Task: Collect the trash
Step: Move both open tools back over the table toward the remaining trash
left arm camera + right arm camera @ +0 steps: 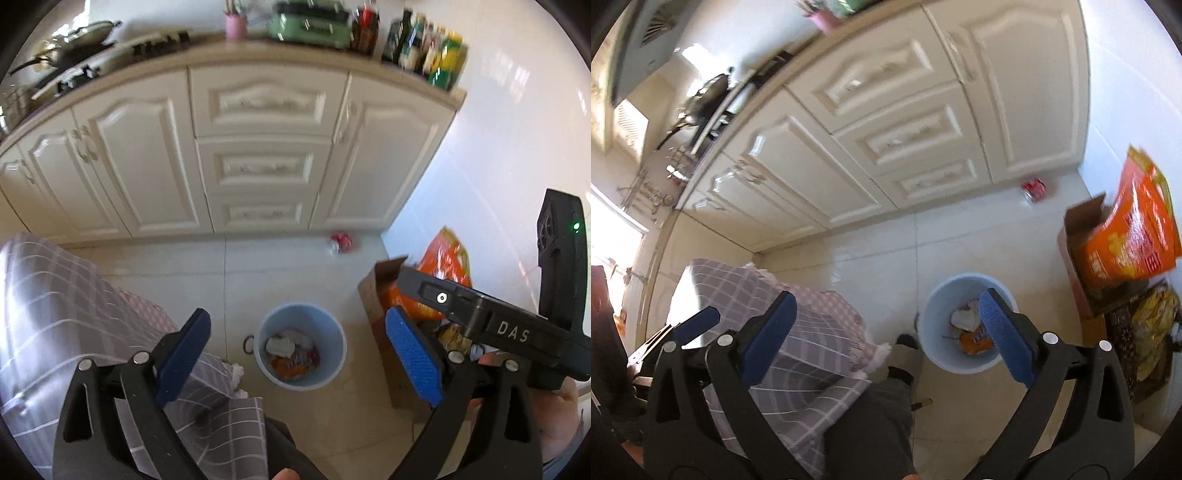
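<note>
A light blue trash bin [302, 345] stands on the tiled floor with wrappers and crumpled paper inside; it also shows in the right wrist view [964, 325]. A crushed red can [340, 243] lies on the floor at the foot of the cabinets, also visible in the right wrist view [1034, 189]. My left gripper [299, 354] is open and empty, high above the bin. My right gripper [886, 332] is open and empty, also above the floor near the bin; its body [480, 317] shows at the right of the left wrist view.
Cream kitchen cabinets [258, 155] run along the back under a countertop with bottles [424, 44] and a wok. A cardboard box [1082, 236] with an orange bag [1130, 229] stands by the right wall. A table with a plaid cloth [74, 325] is at the left.
</note>
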A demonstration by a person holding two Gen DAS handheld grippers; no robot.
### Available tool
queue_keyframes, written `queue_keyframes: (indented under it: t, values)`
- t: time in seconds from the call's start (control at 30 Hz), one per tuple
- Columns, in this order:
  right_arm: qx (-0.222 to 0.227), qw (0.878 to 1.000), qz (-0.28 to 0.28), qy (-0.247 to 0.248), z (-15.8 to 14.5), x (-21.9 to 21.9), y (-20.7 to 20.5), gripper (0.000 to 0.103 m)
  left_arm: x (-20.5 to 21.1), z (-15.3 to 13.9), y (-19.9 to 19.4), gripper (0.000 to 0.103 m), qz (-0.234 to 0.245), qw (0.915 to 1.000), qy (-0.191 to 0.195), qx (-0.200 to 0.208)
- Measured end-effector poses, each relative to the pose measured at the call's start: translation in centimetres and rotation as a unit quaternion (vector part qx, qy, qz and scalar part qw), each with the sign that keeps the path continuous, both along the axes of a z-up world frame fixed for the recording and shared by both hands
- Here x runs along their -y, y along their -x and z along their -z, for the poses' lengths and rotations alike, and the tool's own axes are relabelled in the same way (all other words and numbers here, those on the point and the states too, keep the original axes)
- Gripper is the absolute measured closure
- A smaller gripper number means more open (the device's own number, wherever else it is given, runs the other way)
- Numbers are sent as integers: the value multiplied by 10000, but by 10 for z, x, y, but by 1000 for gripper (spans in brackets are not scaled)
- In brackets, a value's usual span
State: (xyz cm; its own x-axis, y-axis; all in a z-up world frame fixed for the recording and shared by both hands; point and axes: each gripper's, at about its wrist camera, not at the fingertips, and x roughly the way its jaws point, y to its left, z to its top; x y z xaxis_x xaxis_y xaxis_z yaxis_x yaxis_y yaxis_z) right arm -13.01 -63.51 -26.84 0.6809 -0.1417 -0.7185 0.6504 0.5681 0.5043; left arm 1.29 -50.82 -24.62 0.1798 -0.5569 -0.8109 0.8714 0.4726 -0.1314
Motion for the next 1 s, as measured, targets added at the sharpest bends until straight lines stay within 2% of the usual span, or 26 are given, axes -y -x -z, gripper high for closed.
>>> queue_keyframes:
  t: [0.23,0.5,0.73,1.0]
  values:
    - [248,9979,-439,415,-47,-48,-25,6,-66,-53,-15,8,-437,9970,565,291]
    - [515,9918,-933,699,-85,-99,-58,6,-135,-87,-30,8,-851,9902,860,699]
    - [789,9802,-1536,971,-120,-157,-90,6,-219,-118,-48,8,-1422,9769,1171,1087]
    - [1019,9608,-2244,1269,-149,-228,-131,6,-320,-131,-66,8,-2183,9571,1317,1382]
